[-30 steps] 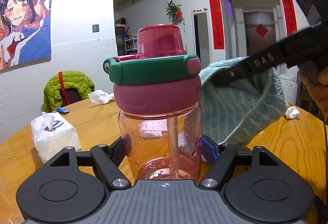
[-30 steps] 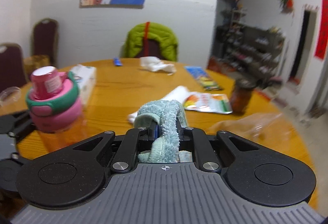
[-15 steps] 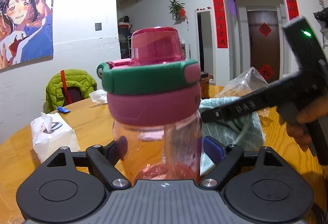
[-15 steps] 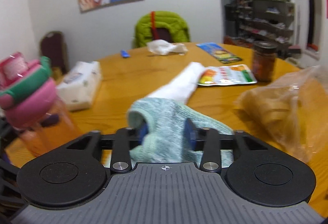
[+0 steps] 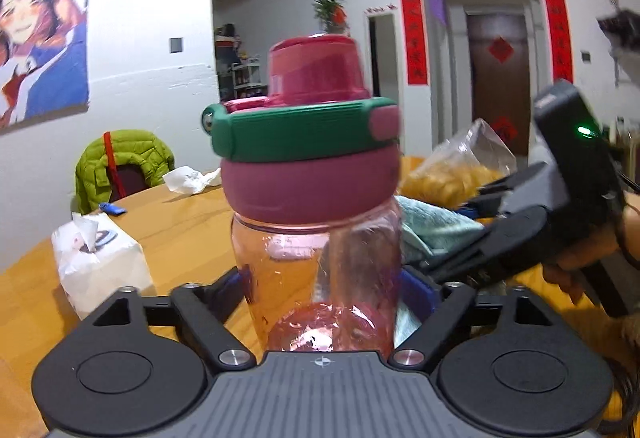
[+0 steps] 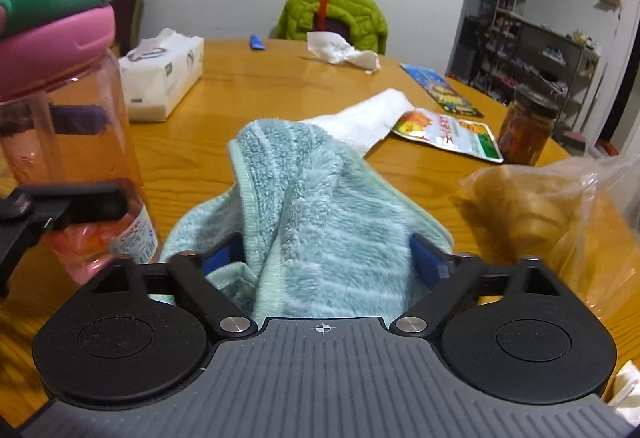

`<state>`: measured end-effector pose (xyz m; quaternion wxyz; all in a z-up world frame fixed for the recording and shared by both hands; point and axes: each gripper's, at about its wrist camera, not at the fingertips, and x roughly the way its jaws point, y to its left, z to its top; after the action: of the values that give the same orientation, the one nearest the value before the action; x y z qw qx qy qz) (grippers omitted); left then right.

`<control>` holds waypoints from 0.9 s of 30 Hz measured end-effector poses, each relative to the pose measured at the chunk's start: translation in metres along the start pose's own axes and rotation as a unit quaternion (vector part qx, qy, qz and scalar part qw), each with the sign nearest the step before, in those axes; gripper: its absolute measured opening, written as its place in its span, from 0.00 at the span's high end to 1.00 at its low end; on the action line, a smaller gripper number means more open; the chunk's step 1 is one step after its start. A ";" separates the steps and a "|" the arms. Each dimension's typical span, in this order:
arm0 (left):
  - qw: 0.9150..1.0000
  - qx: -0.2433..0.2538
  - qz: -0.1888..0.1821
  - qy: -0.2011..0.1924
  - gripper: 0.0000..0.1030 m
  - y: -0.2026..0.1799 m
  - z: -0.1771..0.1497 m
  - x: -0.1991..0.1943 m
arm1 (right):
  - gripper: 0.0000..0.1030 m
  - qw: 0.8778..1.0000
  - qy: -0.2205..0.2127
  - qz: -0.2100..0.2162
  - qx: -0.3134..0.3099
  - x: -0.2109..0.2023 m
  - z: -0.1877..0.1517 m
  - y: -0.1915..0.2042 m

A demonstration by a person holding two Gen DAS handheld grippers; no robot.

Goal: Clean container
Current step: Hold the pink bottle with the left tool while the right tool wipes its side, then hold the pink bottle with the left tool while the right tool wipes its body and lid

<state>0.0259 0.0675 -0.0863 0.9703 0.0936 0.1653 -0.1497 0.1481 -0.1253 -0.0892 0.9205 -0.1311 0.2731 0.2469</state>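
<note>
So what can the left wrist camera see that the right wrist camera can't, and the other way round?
Only the left wrist view shows the doorway with red banners and the right hand-held gripper from outside. Only the right wrist view shows the jar, the snack packet, the white cloth and the shelves. Both show the pink bottle, the teal cloth, the tissue pack, the green jacket and the wooden table.
</note>
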 end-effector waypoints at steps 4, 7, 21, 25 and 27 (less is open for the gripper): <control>0.999 0.046 -0.002 0.027 0.24 -0.007 -0.006 0.002 | 0.65 1.000 -0.005 -0.012 0.023 0.000 0.001 -0.001; 0.998 0.057 0.007 0.027 0.26 -0.009 -0.010 0.004 | 0.76 0.997 -0.025 -0.006 0.073 -0.009 0.004 -0.009; 0.998 0.060 0.009 0.014 0.26 -0.014 -0.011 0.009 | 0.76 0.903 0.019 0.282 0.324 0.014 -0.018 -0.041; 0.998 0.061 0.008 0.013 0.26 -0.014 -0.011 0.011 | 0.76 0.901 0.015 0.282 0.330 0.009 -0.017 -0.043; 0.998 0.064 0.005 0.012 0.26 -0.014 -0.010 0.013 | 0.76 0.882 -0.042 0.321 0.343 -0.010 -0.014 -0.052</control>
<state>0.0304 0.0531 -0.1017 0.9611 0.1584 0.1662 -0.1539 0.1626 -0.1781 -0.0893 0.7889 0.2981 0.3287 0.4251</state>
